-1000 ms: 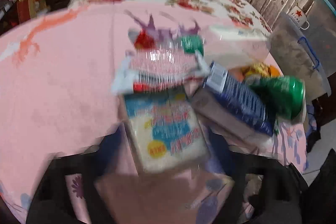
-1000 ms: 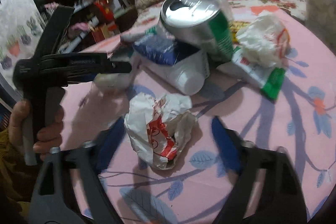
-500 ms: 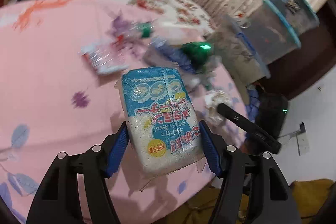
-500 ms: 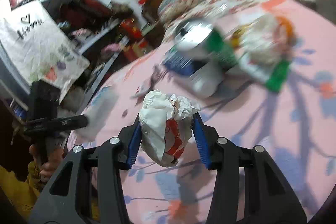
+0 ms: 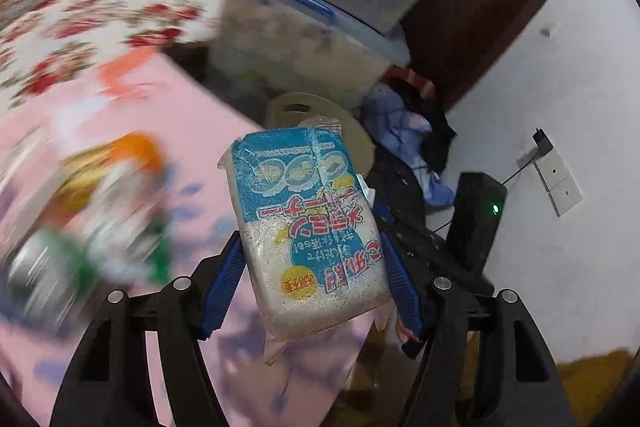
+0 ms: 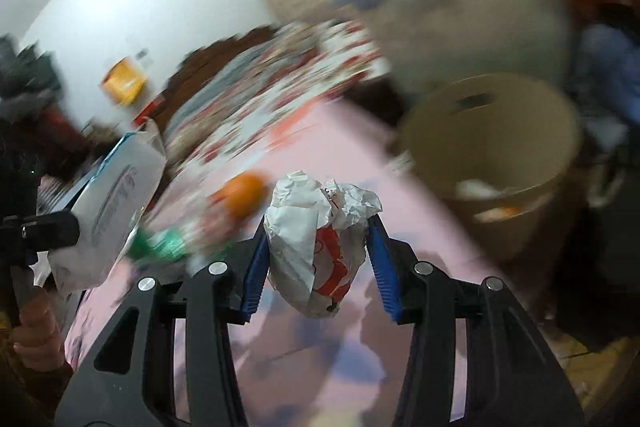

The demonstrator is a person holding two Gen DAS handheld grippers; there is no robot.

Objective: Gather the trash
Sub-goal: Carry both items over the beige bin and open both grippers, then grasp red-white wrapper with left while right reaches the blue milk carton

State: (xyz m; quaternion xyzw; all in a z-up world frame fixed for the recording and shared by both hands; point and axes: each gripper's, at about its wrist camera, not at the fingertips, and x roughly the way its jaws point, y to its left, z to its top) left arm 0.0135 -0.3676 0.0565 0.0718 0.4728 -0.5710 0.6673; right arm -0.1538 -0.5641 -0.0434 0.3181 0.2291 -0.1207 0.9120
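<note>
My left gripper (image 5: 314, 275) is shut on a blue and white snack packet (image 5: 308, 227), held in the air above the pink bedspread's edge. The packet also shows in the right wrist view (image 6: 108, 203), at the left. My right gripper (image 6: 318, 263) is shut on a crumpled white and red paper wrapper (image 6: 320, 243), lifted off the bed. A tan round trash bin (image 6: 492, 151) with some trash inside stands beyond the bed edge, to the right of the wrapper. In the left wrist view its rim (image 5: 296, 107) shows behind the packet.
Blurred trash remains on the pink bedspread (image 5: 120, 107): an orange and yellow piece (image 5: 116, 159) and green items (image 6: 160, 243). Stacked plastic storage boxes (image 5: 320, 27) stand behind the bin. A black box with a green light (image 5: 476, 219) sits by the white wall.
Both grippers swung right, away from the trash pile toward the bed edge, carrying the packet and the wrapper. The bin has come into view.
</note>
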